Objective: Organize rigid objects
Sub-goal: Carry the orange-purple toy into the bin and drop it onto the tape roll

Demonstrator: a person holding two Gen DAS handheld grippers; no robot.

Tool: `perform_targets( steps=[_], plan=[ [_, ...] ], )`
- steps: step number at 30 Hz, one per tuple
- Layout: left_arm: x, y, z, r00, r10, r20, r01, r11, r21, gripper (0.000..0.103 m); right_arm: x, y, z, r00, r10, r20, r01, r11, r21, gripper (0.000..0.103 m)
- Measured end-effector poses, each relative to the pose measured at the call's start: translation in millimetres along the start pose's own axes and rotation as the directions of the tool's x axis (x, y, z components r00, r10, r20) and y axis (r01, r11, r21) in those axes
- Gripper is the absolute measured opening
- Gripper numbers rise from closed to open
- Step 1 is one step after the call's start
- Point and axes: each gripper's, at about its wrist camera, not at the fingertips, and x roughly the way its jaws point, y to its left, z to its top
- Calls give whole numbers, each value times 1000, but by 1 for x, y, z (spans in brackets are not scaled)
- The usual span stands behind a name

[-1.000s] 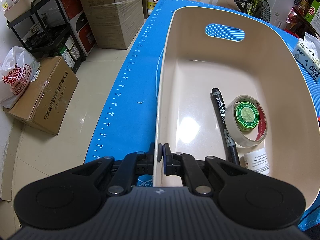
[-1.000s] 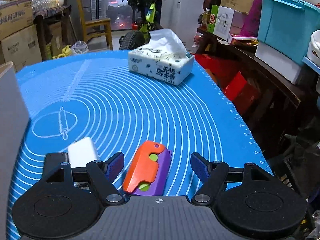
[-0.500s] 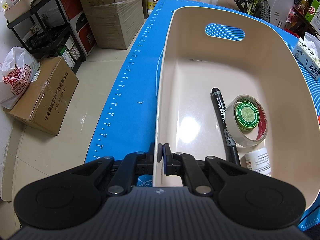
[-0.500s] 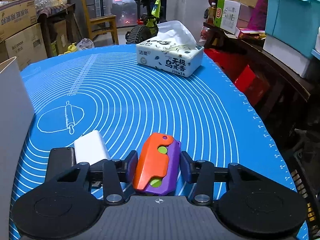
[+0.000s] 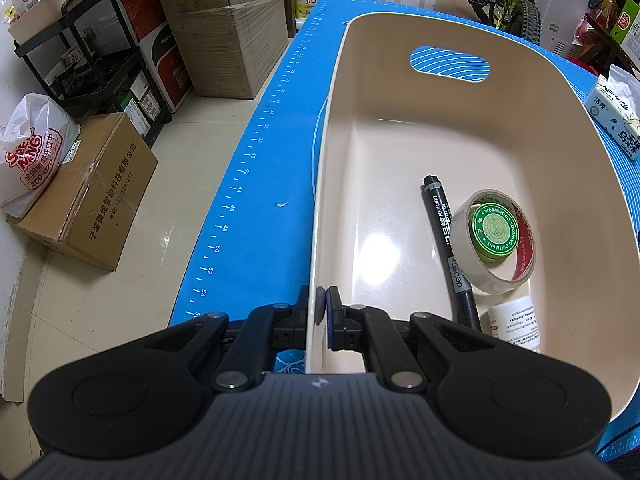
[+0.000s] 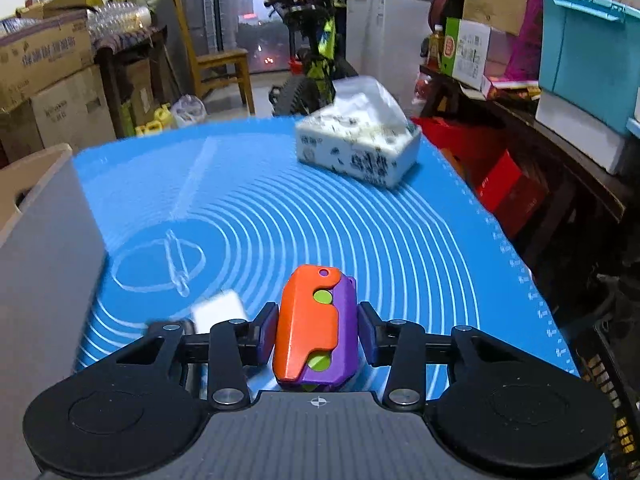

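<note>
1. My left gripper [image 5: 322, 312] clamps the bin's [image 5: 568, 128] near-left wall.
2. My right gripper [image 6: 318, 330] grips the orange-purple toy [image 6: 314, 328], near the mat's [image 6: 360, 216] near edge, right of the bin.

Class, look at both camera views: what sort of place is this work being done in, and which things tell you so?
Most likely a cluttered room in a home, used for storage. Stacked cardboard boxes and a black utility cart stand beside the table, a bicycle is parked by the window, and a wooden chair stands nearby.
</note>
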Motion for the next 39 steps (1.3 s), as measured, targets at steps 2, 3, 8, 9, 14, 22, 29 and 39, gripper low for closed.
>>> perform_targets(
  steps=[2, 3, 8, 9, 14, 22, 29, 39],
  plan=[
    [0, 0, 0, 1000, 0, 0, 0, 1000, 0, 8, -9, 5, 8, 1000, 16, 26, -16, 1000, -4, 49],
    [0, 0, 0, 1000, 0, 0, 0, 1000, 0, 8, -13, 8, 12, 999, 29, 40, -29, 1000, -8, 49],
    [0, 0, 0, 1000, 0, 0, 0, 1000, 0, 8, -38, 32, 31, 988, 116, 105, -111, 993, -46, 49],
    [0, 0, 0, 1000, 0, 0, 0, 1000, 0, 8, -43, 38, 35, 984, 138, 116, -132, 990, -55, 49],
    [0, 0, 0, 1000, 0, 0, 0, 1000, 0, 8, -66, 76, 44, 956, 250, 153, -235, 965, -114, 49],
    [0, 0, 0, 1000, 0, 0, 0, 1000, 0, 8, -75, 140, 40, 924, 371, 90, -344, 912, -225, 49],
    [0, 0, 0, 1000, -1, 0, 1, 1000, 0, 8, -72, 180, 25, 919, 394, -20, -382, 876, -295, 49],
    [-1, 0, 0, 1000, -5, 0, 5, 1000, -2, 8, -53, 213, 5, 914, 333, -233, -402, 824, -399, 49]
  ],
)
